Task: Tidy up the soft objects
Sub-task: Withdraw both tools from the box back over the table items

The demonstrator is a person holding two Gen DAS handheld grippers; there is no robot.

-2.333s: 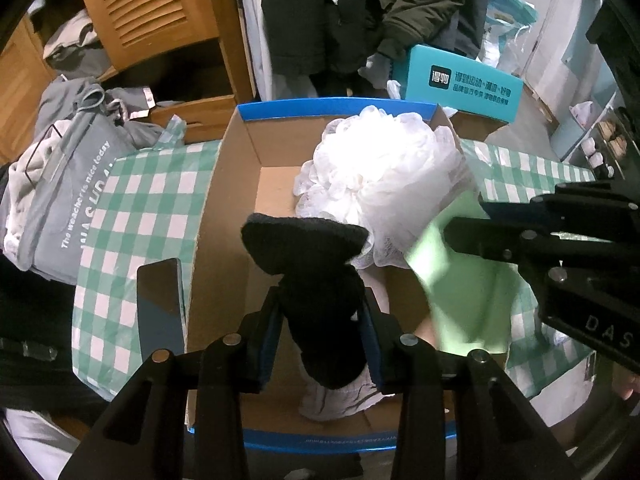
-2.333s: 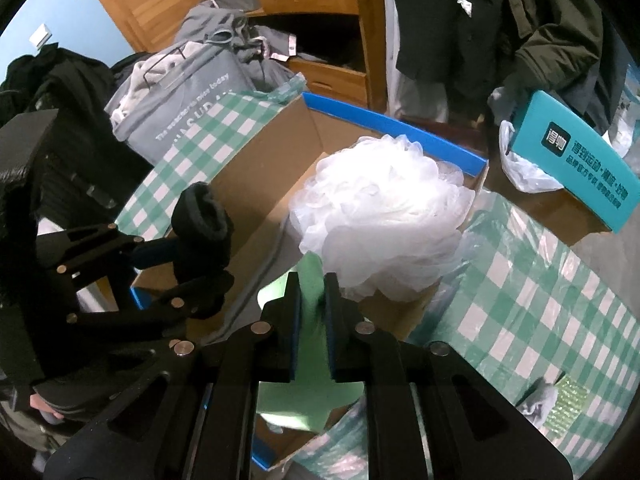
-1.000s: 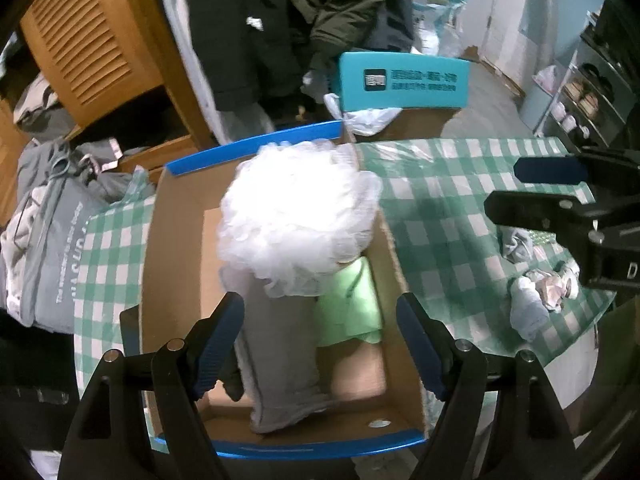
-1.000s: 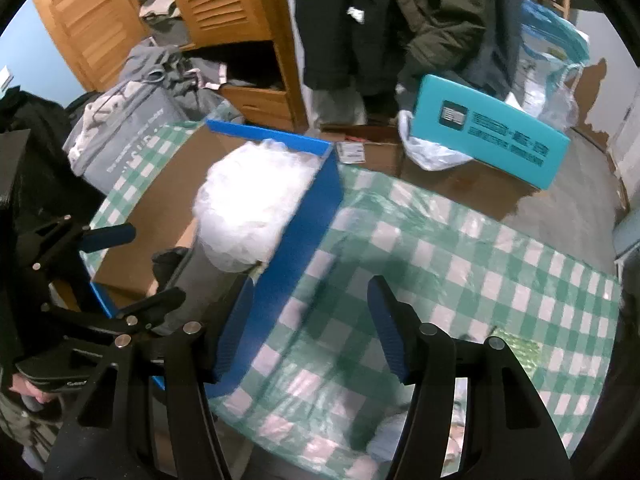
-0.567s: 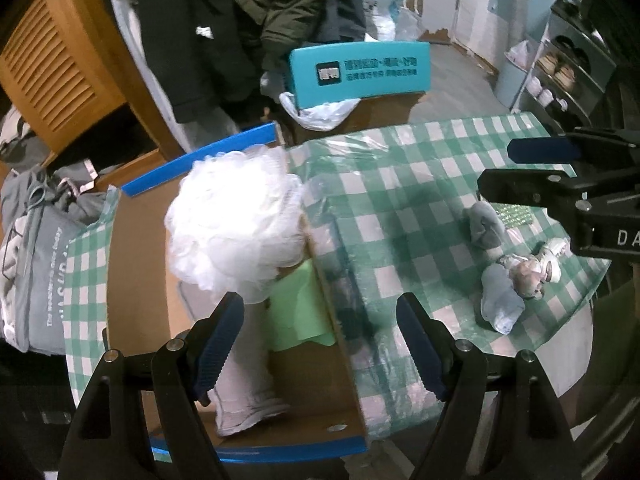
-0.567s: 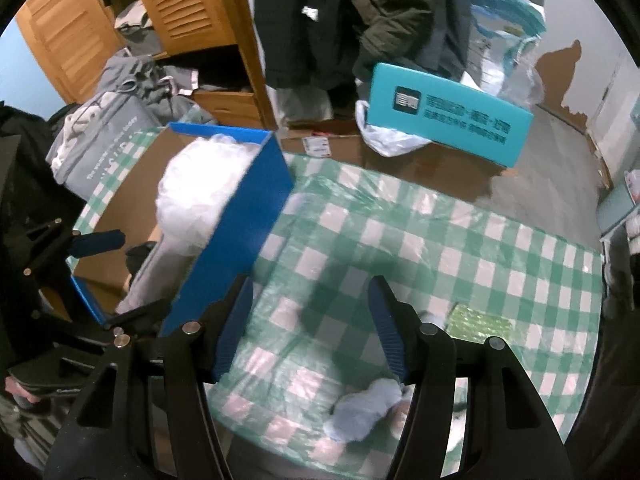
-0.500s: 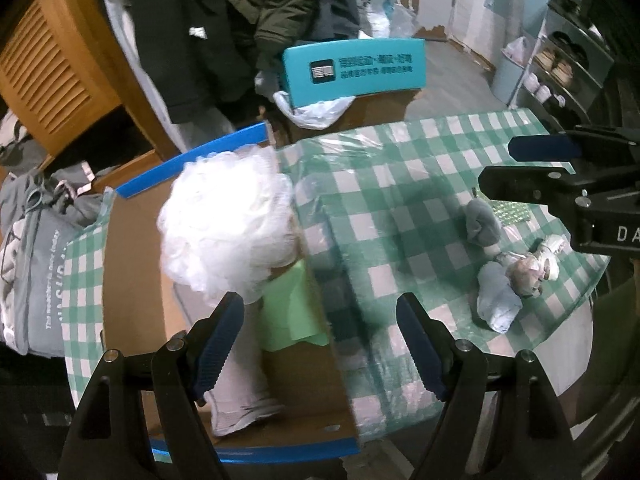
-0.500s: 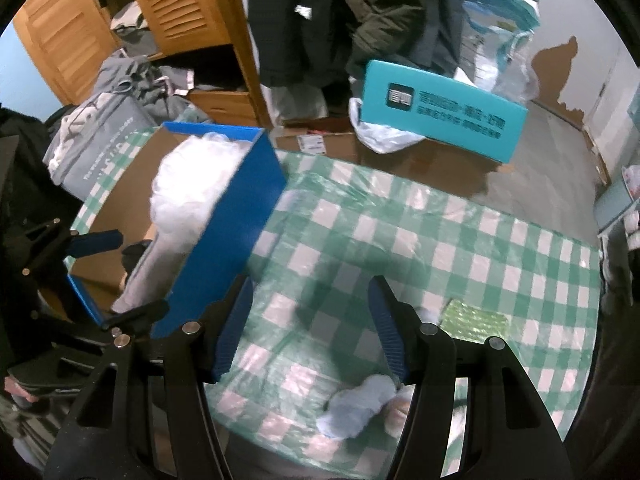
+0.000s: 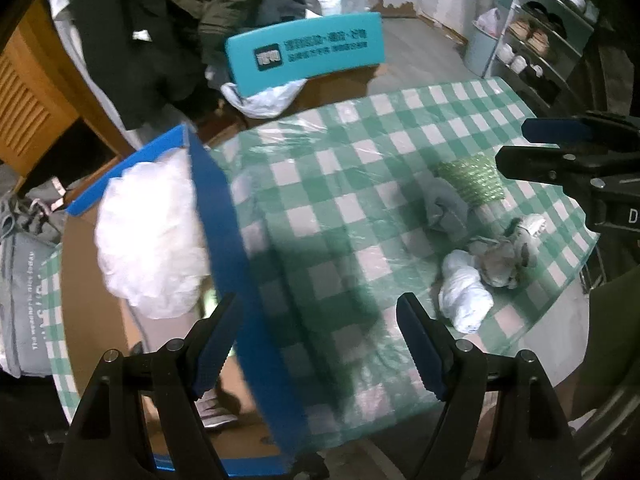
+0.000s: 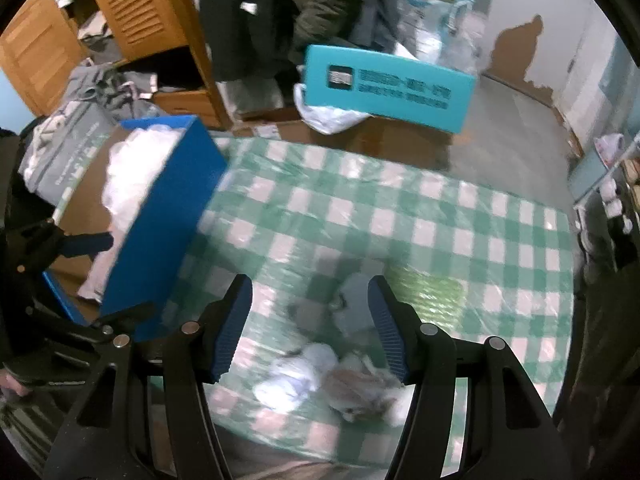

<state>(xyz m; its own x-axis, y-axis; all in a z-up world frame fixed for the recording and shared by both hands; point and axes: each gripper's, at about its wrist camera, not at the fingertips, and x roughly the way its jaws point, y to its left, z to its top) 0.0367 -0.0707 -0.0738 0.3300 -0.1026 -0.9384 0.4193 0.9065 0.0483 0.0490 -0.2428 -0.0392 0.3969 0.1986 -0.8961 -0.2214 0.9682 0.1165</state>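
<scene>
Hovering over the checked tablecloth point(image 10: 440, 216), the right gripper point(image 10: 310, 320) stands with its ribbed blue pads well apart and nothing between them; the left gripper point(image 9: 316, 344) is likewise wide open and empty, straddling the blue wall of the cardboard box point(image 9: 224, 216). Just beyond the right gripper's tips lies a small cluster of soft things near the table's edge: a crumpled grey-blue cloth point(image 10: 354, 300), a rolled white sock point(image 10: 296, 376), and a mottled grey-brown bundle point(image 10: 360, 390) touching the sock; motion blur hides what that bundle is. Beside them sits a flat green sponge pad point(image 10: 428, 292) with a nubbly, glinting face. All look light and limp, likely to sag and fold when lifted, so a pinch across the thickest bunched part should hold best. The plastic-covered tablecloth looks slick, so pieces may slide under a push. Inside the box a frothy white mesh bath pouf point(image 9: 148, 240) fills one end, with a grey fabric piece point(image 9: 212, 404) below.
</scene>
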